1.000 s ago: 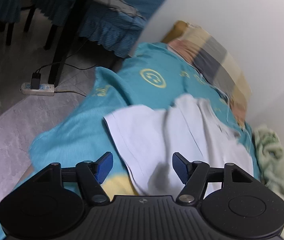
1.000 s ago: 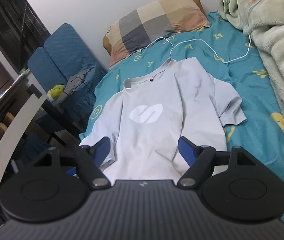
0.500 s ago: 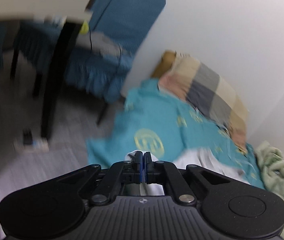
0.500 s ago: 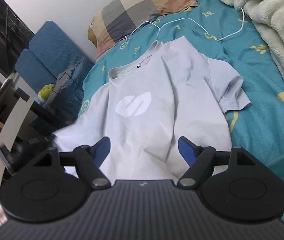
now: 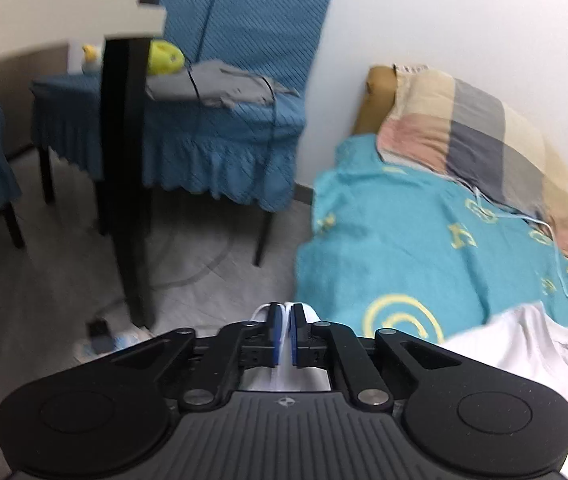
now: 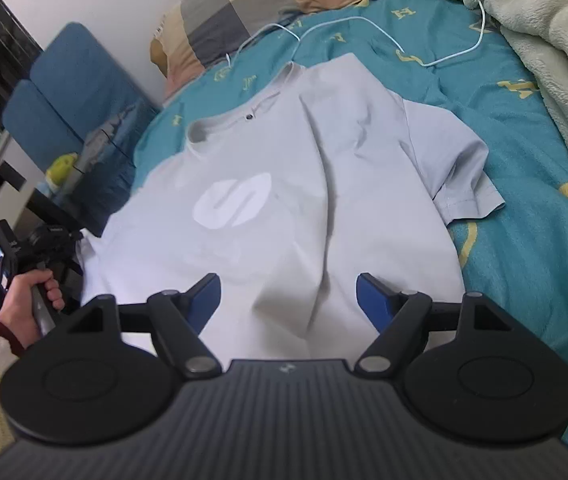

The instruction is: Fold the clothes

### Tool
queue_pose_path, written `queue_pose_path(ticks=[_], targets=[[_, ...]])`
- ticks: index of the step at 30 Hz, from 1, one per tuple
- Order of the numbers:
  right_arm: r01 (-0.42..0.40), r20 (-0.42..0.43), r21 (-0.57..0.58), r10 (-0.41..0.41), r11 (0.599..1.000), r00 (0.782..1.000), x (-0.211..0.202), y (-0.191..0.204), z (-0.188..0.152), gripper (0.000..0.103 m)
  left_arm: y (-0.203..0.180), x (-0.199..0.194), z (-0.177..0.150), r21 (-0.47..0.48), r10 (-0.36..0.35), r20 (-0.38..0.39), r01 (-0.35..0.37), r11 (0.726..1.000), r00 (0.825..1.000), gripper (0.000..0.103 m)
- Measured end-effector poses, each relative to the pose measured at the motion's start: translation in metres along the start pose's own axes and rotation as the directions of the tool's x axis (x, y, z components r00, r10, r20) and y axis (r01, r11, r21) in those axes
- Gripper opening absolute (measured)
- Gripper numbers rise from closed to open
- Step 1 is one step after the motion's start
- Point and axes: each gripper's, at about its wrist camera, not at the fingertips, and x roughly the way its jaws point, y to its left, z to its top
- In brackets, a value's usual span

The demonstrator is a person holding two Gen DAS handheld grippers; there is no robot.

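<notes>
A pale grey T-shirt (image 6: pixel 284 152) with a white logo lies face up on the teal bed sheet (image 6: pixel 524 240). My left gripper (image 5: pixel 284 314) pinches white fabric of the shirt's left sleeve between its blue pads (image 5: pixel 273 332), out past the bed's edge above the floor; its jaws are opening slightly. In the right wrist view a hand (image 6: pixel 23 308) holds that left gripper (image 6: pixel 77 240) at the stretched sleeve. Over the shirt's lower hem my right gripper (image 6: pixel 288 296) stands open, with the cloth below its fingers and nothing gripped. The right sleeve (image 6: pixel 464 184) lies flat.
A checked pillow (image 6: pixel 263 4) and a white cable (image 6: pixel 364 24) lie at the bed's head, a fluffy green blanket (image 6: pixel 544 40) along the right. Left of the bed stand blue-covered chairs (image 5: pixel 223 120), a black table leg (image 5: pixel 123 180) and a power strip (image 5: pixel 103 336) on the floor.
My left gripper closed on the sleeve and swung out to the left past the bed's edge, pulling the sleeve taut. My right gripper sank closer to the shirt's hem, still open.
</notes>
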Motion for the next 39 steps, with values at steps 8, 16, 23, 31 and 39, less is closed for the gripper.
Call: queue_pose_path(ticks=[8, 16, 23, 31, 39], targets=[[0.012, 0.043, -0.058, -0.009, 0.998, 0.999, -0.004, 0.008, 0.006, 0.076, -0.022, -0.052, -0.028, 0.068, -0.036, -0.026, 0.038, 0.997, 0.999, 0.050], [-0.001, 0.080, -0.116, 0.010, 0.993, 0.997, -0.024, 0.017, 0.002, 0.076, -0.050, -0.160, -0.077, 0.116, -0.087, 0.008, 0.086, 0.990, 0.996, 0.060], [0.025, 0.144, -0.218, 0.007, 0.976, 0.990, -0.047, 0.024, -0.006, 0.076, -0.093, -0.258, -0.151, 0.150, -0.219, -0.014, 0.219, 0.964, 0.976, 0.061], [0.013, 0.188, -0.260, 0.038, 0.965, 0.981, -0.070, 0.027, -0.014, 0.076, -0.146, -0.329, -0.216, 0.228, -0.312, 0.017, 0.300, 0.926, 0.950, 0.064], [0.041, 0.250, -0.081, -0.019, 0.996, 0.968, -0.094, -0.010, 0.025, 0.069, -0.135, -0.330, -0.229, 0.223, -0.340, -0.009, 0.333, 0.916, 0.941, 0.064]])
